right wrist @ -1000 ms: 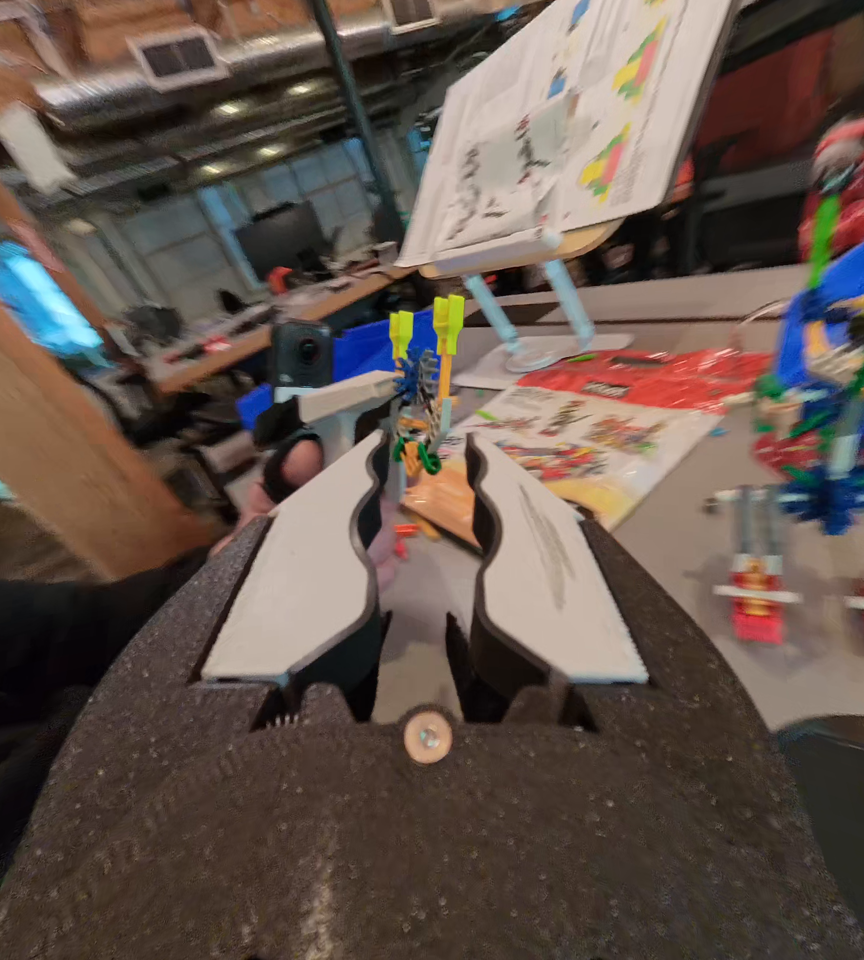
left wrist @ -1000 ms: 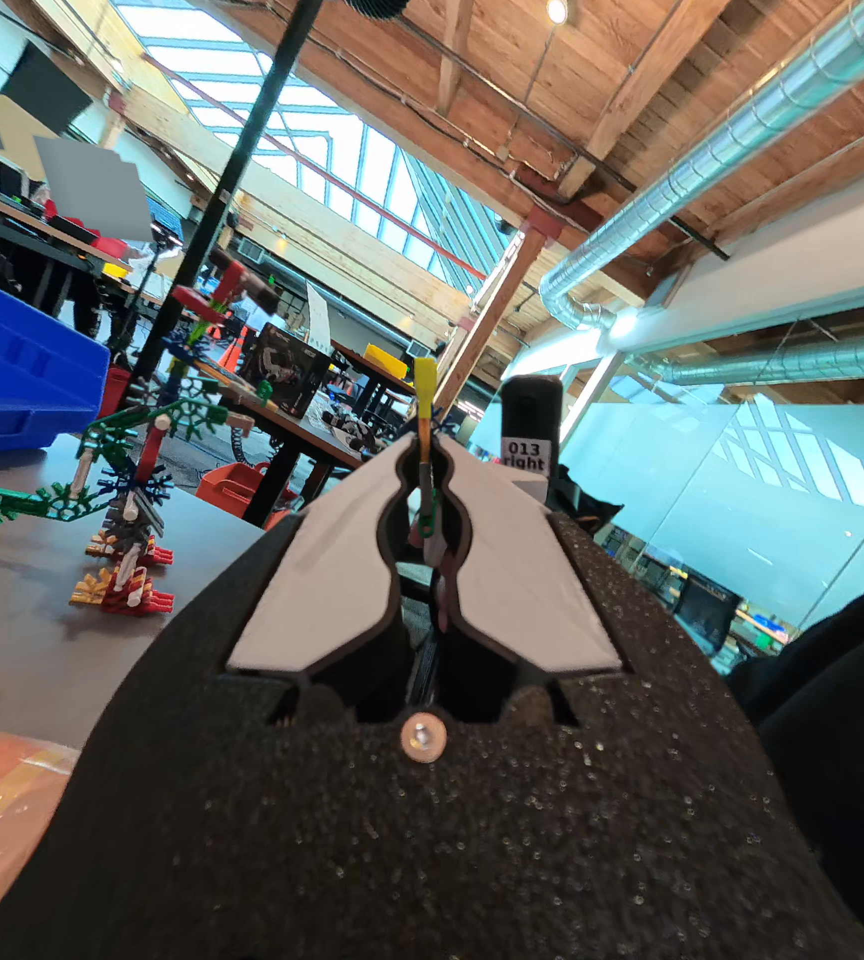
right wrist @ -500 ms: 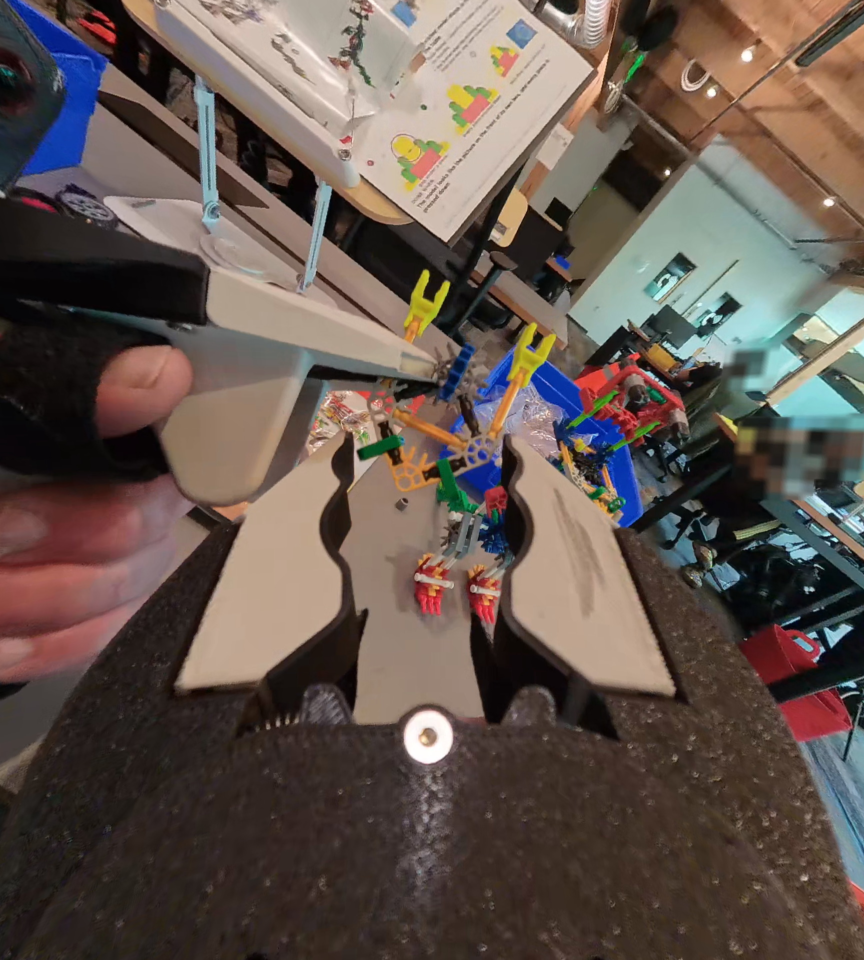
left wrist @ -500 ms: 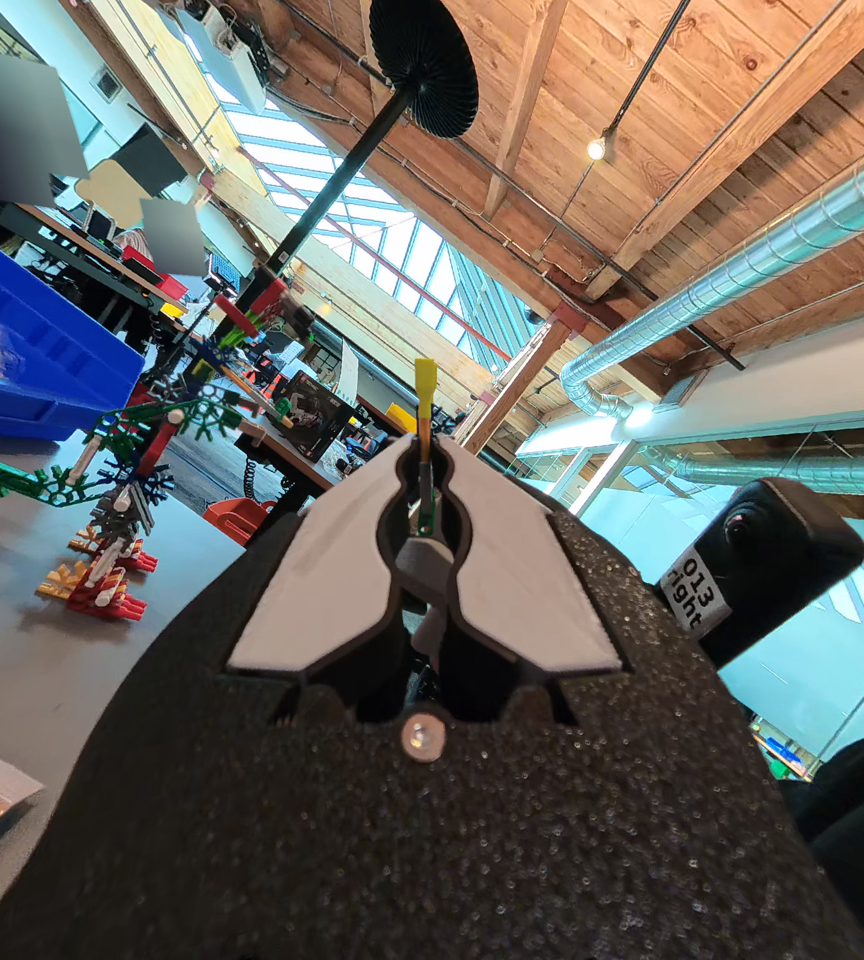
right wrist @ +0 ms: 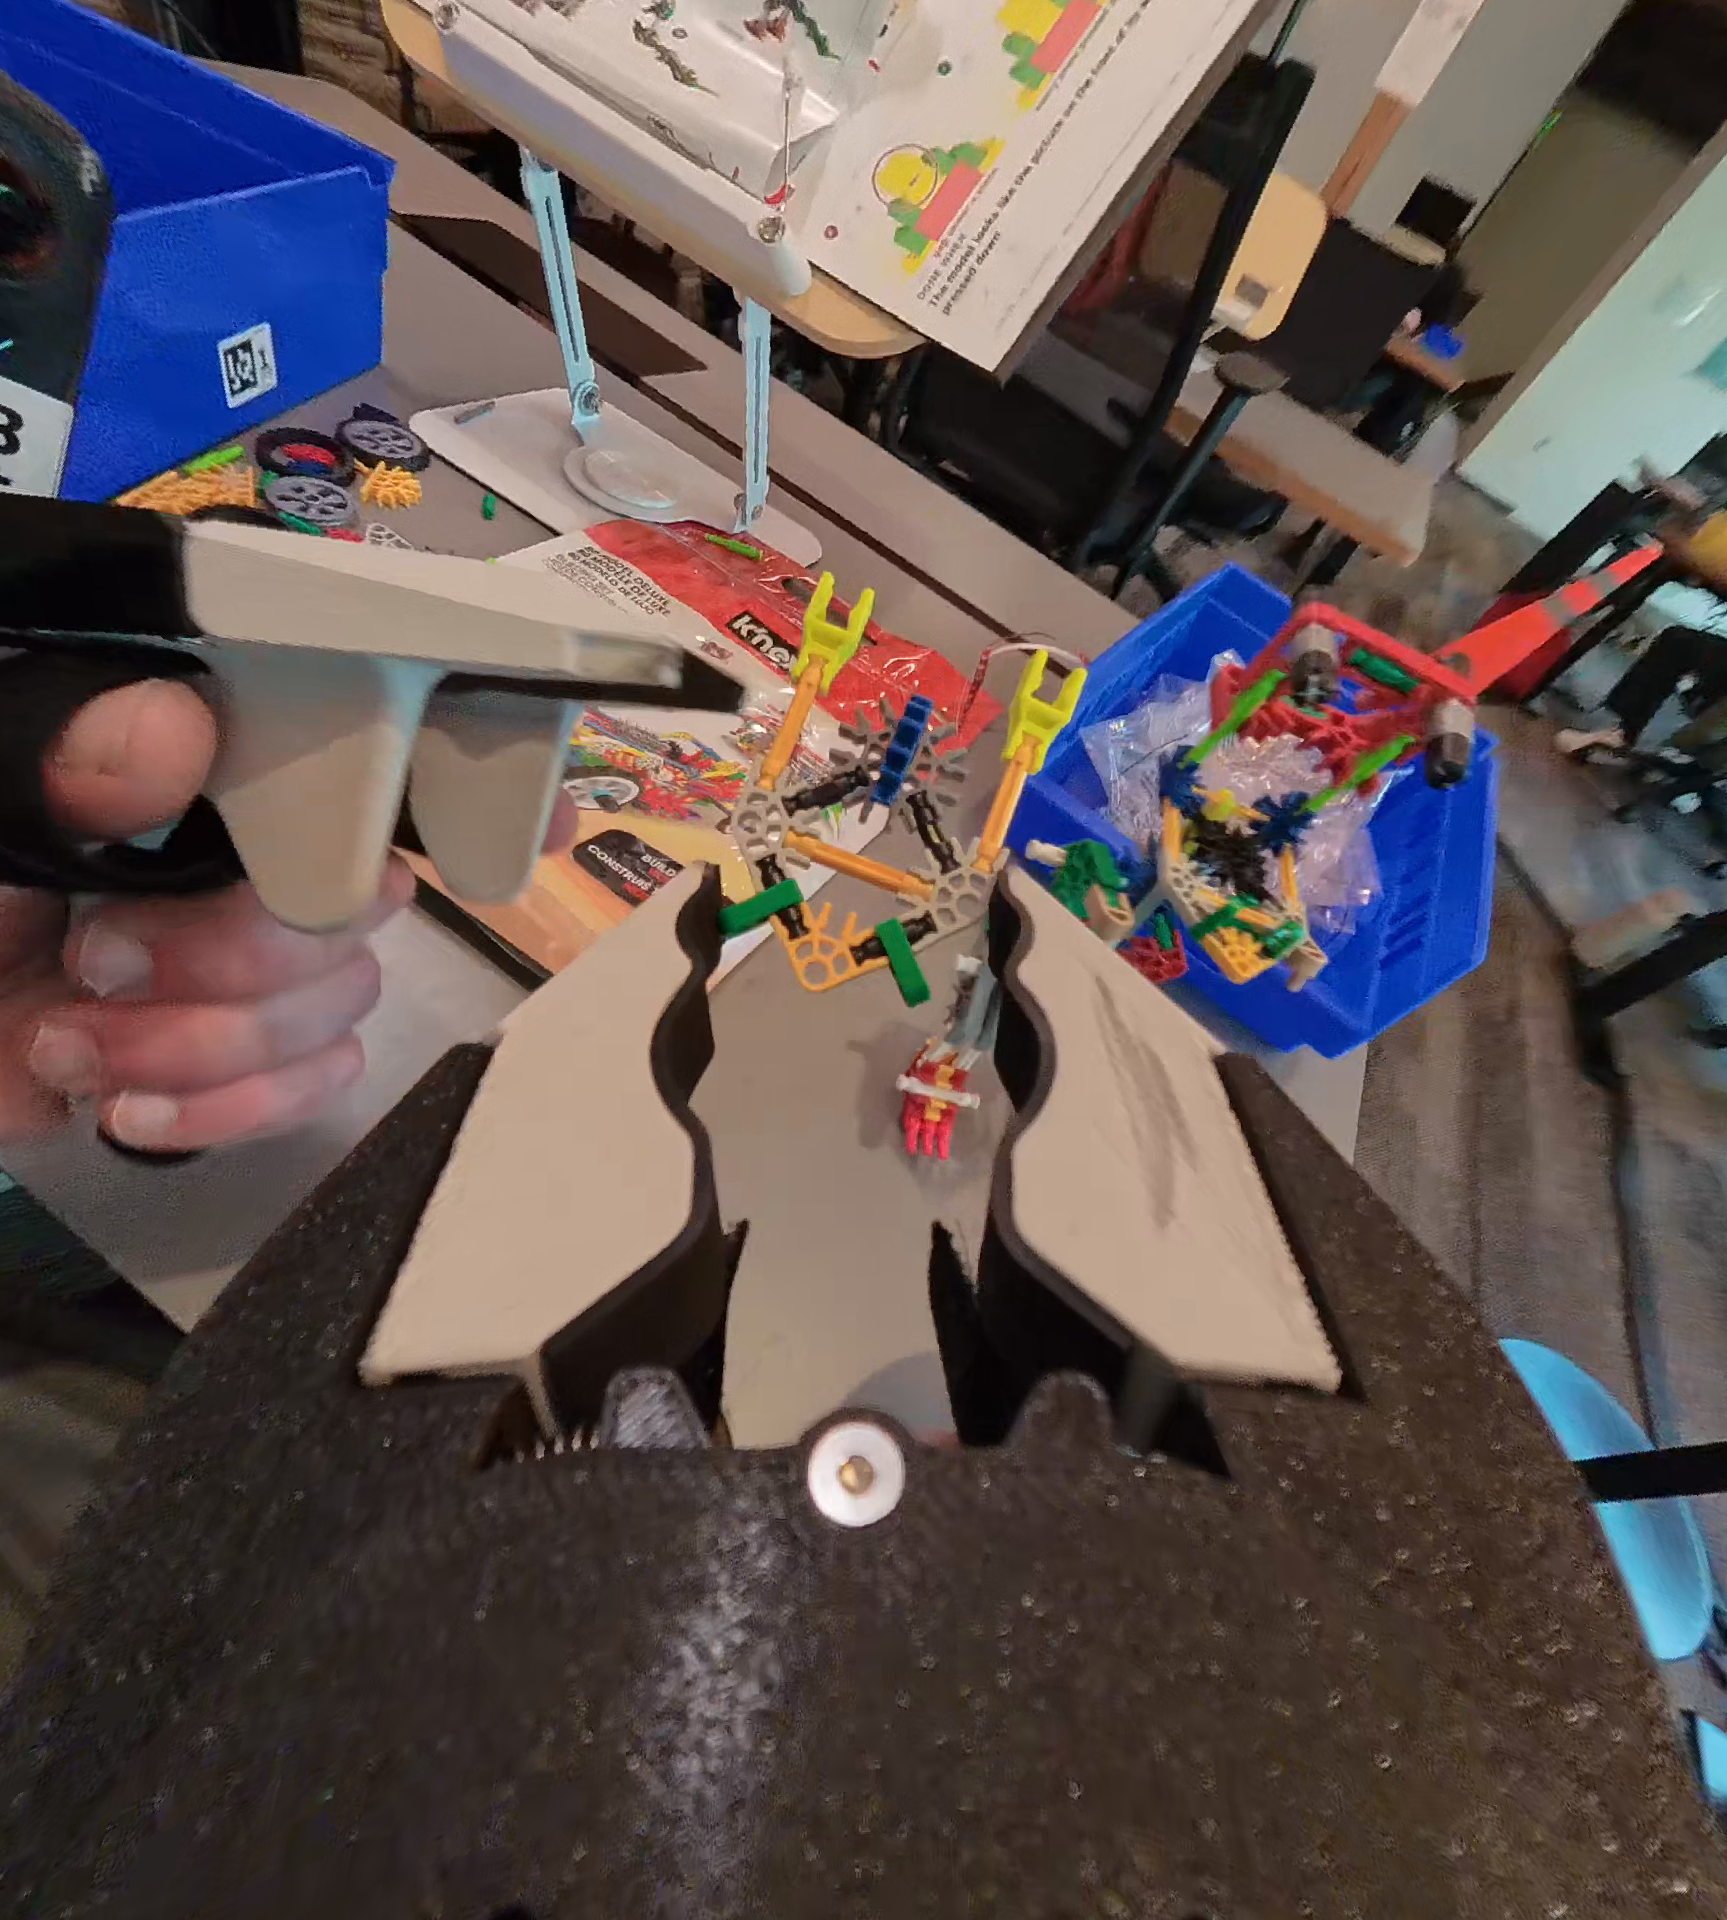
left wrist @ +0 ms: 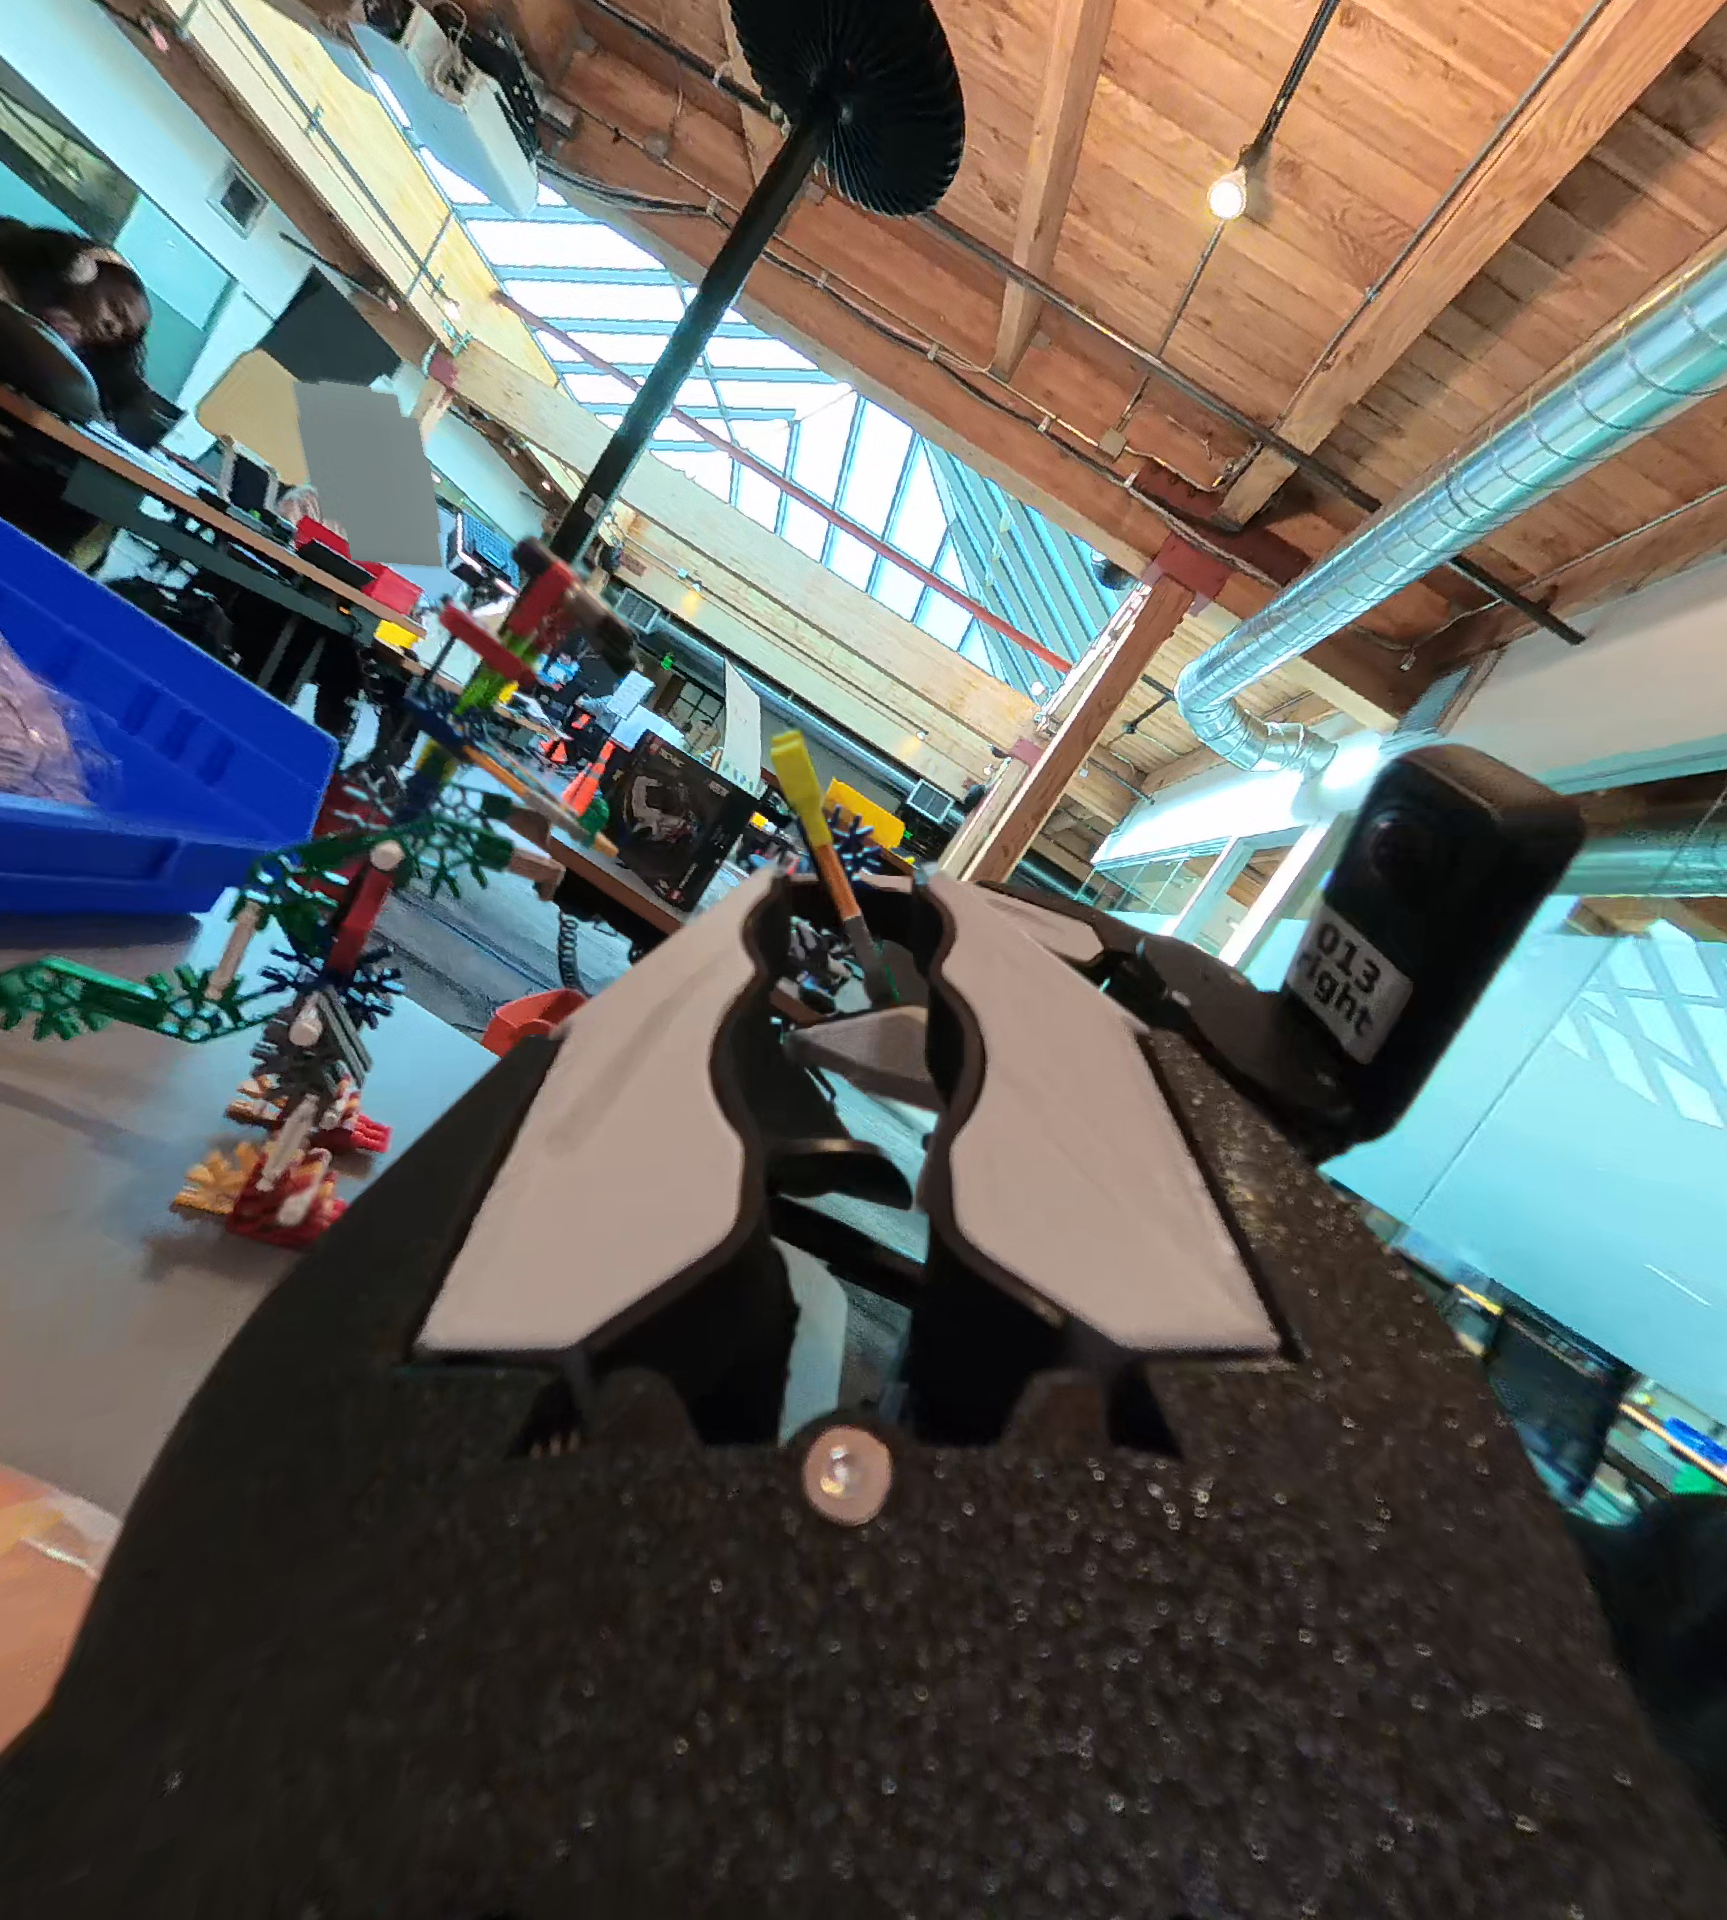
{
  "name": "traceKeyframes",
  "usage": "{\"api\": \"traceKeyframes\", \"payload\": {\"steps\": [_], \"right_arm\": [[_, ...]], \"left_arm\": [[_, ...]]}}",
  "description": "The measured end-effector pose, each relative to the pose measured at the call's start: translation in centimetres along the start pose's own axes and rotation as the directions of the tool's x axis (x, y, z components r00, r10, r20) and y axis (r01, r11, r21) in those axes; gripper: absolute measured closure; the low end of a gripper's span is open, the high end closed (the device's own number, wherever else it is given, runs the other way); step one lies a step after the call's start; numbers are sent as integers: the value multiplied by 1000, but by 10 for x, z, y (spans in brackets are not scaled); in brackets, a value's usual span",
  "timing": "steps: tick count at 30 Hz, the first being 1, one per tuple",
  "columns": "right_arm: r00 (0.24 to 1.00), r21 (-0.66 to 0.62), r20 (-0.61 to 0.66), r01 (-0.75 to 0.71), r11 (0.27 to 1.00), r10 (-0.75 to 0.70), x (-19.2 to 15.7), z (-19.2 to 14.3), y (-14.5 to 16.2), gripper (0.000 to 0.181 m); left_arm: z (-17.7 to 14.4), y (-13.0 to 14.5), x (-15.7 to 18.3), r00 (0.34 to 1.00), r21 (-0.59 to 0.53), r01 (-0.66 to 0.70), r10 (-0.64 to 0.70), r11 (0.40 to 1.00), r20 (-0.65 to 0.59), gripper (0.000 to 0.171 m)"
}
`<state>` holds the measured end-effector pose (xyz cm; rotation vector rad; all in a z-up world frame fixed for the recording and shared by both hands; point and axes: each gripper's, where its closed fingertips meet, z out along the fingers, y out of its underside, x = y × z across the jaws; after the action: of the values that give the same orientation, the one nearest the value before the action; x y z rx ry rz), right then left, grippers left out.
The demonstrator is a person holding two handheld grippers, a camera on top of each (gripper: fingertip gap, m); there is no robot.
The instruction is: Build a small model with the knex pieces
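Note:
A small rod-and-connector toy assembly (right wrist: 838, 862), with orange rods, grey connectors, green clips and two yellow clips on top, hangs in the air above the grey table (right wrist: 817, 1195). My right gripper (right wrist: 854, 894) has its fingertips against the assembly's green clip and grey connector and grips it across its width. My left gripper (left wrist: 851, 894) has its jaws apart around the yellow-tipped rod (left wrist: 812, 821) without pinching it. It also shows in the right wrist view (right wrist: 693, 670), held by a hand, its tip beside the assembly's upper left.
A toy figure with red feet (left wrist: 308, 1049) stands on the table (left wrist: 59, 1195); one foot (right wrist: 932, 1101) shows under the assembly. A blue bin (right wrist: 1410, 935) of models sits on the right and another blue bin (right wrist: 215, 260) on the left. Behind are an instruction stand (right wrist: 651, 447), a red bag (right wrist: 630, 566) and loose wheels (right wrist: 339, 468). Some 4 cm of space lies between my two pairs of fingers.
The left jaws, shut on the assembly half a second ago, have opened. The right gripper has closed in around the assembly's lower part and now grips it.

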<state>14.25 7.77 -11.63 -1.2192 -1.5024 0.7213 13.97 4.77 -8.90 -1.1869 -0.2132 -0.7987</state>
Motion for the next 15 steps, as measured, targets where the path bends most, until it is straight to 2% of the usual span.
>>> {"api": "traceKeyframes", "payload": {"steps": [7, 10, 15], "right_arm": [[987, -229, 140, -48, 972, 82, 51, 3, 27, 133], [974, -290, 190, -68, 955, 127, 64, 8, 33, 133], [970, -343, 203, -57, 938, 134, 80, 16, 35, 133]], "left_arm": [[5, -26, -28, 993, -33, -104, 106, 994, 58, 147], [15, -37, -41, 986, -40, -142, 145, 989, 77, 146], [37, -45, -61, 980, -73, -168, 175, 983, 95, 144]]}}
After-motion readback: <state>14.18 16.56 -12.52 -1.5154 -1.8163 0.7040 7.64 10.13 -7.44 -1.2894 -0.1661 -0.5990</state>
